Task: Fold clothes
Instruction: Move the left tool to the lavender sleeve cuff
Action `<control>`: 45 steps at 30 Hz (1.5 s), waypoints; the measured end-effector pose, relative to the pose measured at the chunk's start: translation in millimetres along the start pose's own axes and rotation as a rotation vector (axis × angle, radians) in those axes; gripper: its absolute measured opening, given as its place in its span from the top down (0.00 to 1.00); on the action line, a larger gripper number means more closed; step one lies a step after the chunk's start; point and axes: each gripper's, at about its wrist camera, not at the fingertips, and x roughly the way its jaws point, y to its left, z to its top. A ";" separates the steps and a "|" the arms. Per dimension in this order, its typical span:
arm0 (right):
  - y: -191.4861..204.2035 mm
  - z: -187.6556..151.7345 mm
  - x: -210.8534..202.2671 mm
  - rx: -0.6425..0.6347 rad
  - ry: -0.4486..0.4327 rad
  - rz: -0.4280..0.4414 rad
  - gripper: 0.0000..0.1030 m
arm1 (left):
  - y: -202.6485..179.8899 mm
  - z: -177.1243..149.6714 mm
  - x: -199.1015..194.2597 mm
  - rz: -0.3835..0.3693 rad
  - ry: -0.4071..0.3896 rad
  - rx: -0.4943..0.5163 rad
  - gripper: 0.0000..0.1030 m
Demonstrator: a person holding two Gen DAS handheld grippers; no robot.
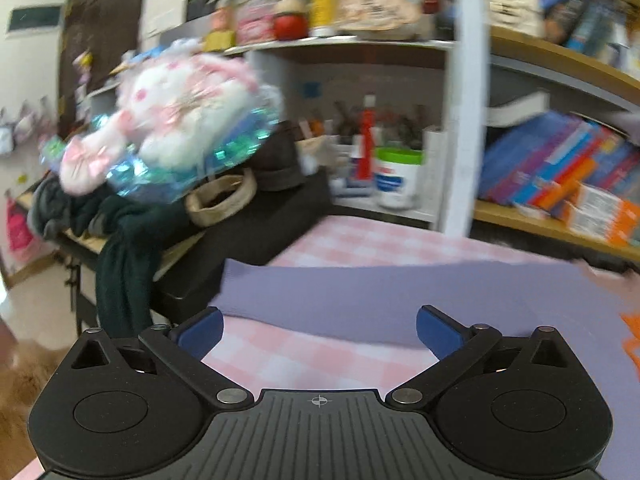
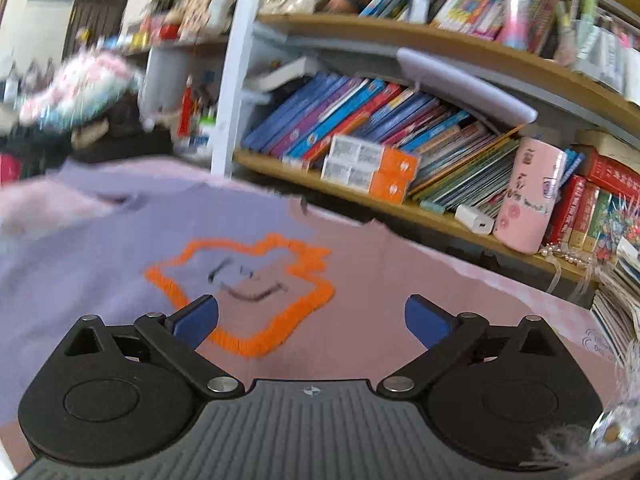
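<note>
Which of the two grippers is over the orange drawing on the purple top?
The right gripper: the orange drawing lies between its open fingers. The left gripper faces plain purple top.

Left wrist view: low over the pink checked bench (image 1: 340, 352), facing forward and slightly down across a lavender shirt (image 1: 400, 296), toward a white shelf post (image 1: 468, 120) and cluttered shelves. Close to the cloth.

Right wrist view: same low height, further right, looking forward over the shirt's orange outlined face (image 2: 248, 292) toward rows of books (image 2: 360, 120).

Shared by both: shirt, white post (image 2: 232, 80), orange boxes (image 2: 368, 168), plush toy (image 1: 180, 120) at far left.
</note>
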 end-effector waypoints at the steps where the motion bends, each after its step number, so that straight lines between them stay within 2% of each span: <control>1: 3.1 -0.3 1.9 -0.017 0.012 -0.003 0.02 | 5.0 2.4 6.6 0.008 0.012 -0.030 0.00; 3: 3.4 -1.0 1.6 -0.019 0.012 -0.002 0.00 | 14.8 7.3 19.6 0.020 0.036 -0.089 0.00; 8: 2.1 -1.4 4.2 -0.012 0.027 0.000 0.00 | 31.4 16.6 46.4 -0.002 0.110 -0.185 0.00; 16: -1.7 0.1 8.2 0.011 0.051 0.011 0.00 | 52.7 16.8 72.6 0.055 0.131 -0.288 0.01; 22: -1.1 0.1 8.7 0.015 0.060 0.012 0.00 | 60.4 14.3 82.9 0.014 0.141 -0.365 0.03; 26: -0.7 0.1 10.1 0.013 0.068 0.013 0.00 | 54.7 15.0 86.1 -0.011 0.143 -0.376 0.03; 31: -0.1 0.2 11.8 0.011 0.077 0.013 0.00 | 40.1 16.7 90.8 -0.103 0.157 -0.375 0.03; 34: 0.2 0.0 12.5 0.008 0.081 0.013 0.00 | 28.1 14.9 93.1 -0.130 0.163 -0.347 0.03; 36: 0.0 0.0 12.7 0.008 0.082 0.014 0.00 | 24.9 16.0 92.5 -0.111 0.170 -0.314 0.04; 39: -0.2 0.0 12.6 0.010 0.082 0.014 0.00 | 36.9 19.2 89.2 -0.024 0.143 -0.301 0.04; 42: 1.0 0.3 13.1 0.006 0.085 0.013 0.00 | 59.7 20.1 89.0 0.035 0.115 -0.339 0.04; 45: 2.0 0.4 14.2 0.000 0.090 0.014 0.00 | 74.5 17.1 96.5 0.037 0.137 -0.404 0.04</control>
